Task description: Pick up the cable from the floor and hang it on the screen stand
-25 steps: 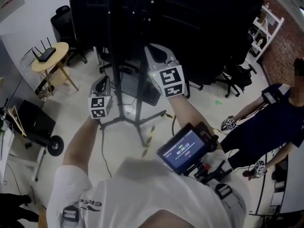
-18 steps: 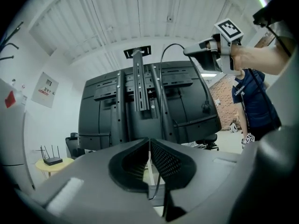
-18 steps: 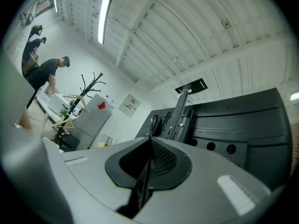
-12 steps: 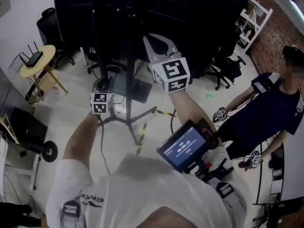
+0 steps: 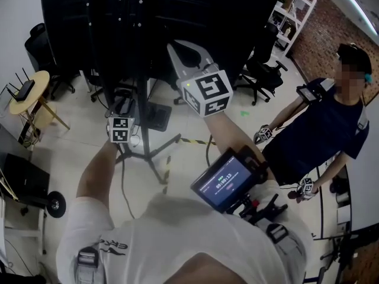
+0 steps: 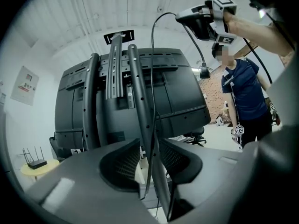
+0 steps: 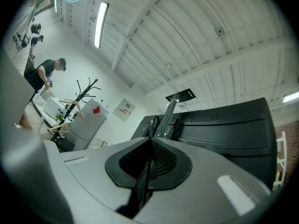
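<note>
Jaws, left gripper (image 6: pixel 148 146): just opened wide, cable (image 6: pixel 152 78) running loose between them
Jaws, right gripper (image 7: pixel 150 141): clamped on cable
Cable: thin, black, against screen stand (image 6: pixel 114 69)
Writing: display (image 5: pixel 228 182) digits, illegible

cable (image 6: pixel 152 78): we see it black along its whole length.
screen stand (image 6: pixel 136 87): black poles, by our reading.
screen (image 6: pixel 182 92): we find its back a dull black.
floor (image 5: pixel 71 152): off-white, as we see it.
floor tape (image 5: pixel 192 141): we make out yellow and black stripes.
round table (image 5: pixel 38 81): we see a yellow top.
router (image 5: pixel 25 90): black.
our shirt (image 5: pixel 177 235): white, with dark lettering.
bystander's shirt (image 5: pixel 320 135): we call it navy.
brick wall (image 5: pixel 323 37): reddish-brown, with a brick pattern.
ceiling (image 7: pixel 187 41): white, and we see ribbed lines.
</note>
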`<state>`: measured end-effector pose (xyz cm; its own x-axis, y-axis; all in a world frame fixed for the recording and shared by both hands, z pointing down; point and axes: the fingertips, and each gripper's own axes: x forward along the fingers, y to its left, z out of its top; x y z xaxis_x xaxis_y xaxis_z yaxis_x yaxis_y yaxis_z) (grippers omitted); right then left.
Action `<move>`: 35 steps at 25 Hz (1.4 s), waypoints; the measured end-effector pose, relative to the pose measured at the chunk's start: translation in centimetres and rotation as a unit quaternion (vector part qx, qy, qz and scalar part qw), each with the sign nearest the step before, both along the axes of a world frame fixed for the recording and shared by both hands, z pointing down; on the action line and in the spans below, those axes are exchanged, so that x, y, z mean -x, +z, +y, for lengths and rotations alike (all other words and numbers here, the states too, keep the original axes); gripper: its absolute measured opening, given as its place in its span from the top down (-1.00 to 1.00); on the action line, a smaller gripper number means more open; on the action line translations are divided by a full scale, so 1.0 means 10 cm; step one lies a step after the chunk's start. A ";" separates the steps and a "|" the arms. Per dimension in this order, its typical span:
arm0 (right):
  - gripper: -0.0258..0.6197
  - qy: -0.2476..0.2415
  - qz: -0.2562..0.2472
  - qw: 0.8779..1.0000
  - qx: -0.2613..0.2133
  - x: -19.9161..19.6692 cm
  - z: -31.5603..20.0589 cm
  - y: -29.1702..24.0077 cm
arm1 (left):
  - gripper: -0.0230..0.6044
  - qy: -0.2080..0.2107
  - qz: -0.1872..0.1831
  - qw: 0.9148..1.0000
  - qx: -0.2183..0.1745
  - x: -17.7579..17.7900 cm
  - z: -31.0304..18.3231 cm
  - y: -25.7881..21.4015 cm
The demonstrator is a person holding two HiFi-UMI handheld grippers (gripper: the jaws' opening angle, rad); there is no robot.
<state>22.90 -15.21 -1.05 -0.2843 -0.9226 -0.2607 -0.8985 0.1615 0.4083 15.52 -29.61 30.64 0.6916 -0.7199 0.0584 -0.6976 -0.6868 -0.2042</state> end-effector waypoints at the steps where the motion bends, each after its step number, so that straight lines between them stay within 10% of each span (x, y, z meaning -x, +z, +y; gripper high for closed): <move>1: 0.86 0.001 0.000 1.000 -0.001 -0.02 0.02 -0.01 | 0.54 0.000 -0.001 1.000 -0.003 -0.03 0.00 -0.02; 20: 0.86 0.020 -0.008 1.000 -0.015 -0.26 0.23 -0.09 | 0.88 0.000 -0.008 1.000 -0.007 -0.20 0.04 0.00; 35: 0.85 0.050 -0.052 0.997 0.005 -0.58 0.09 0.21 | 0.89 -0.082 0.052 0.995 -0.009 1.12 -0.22 -0.60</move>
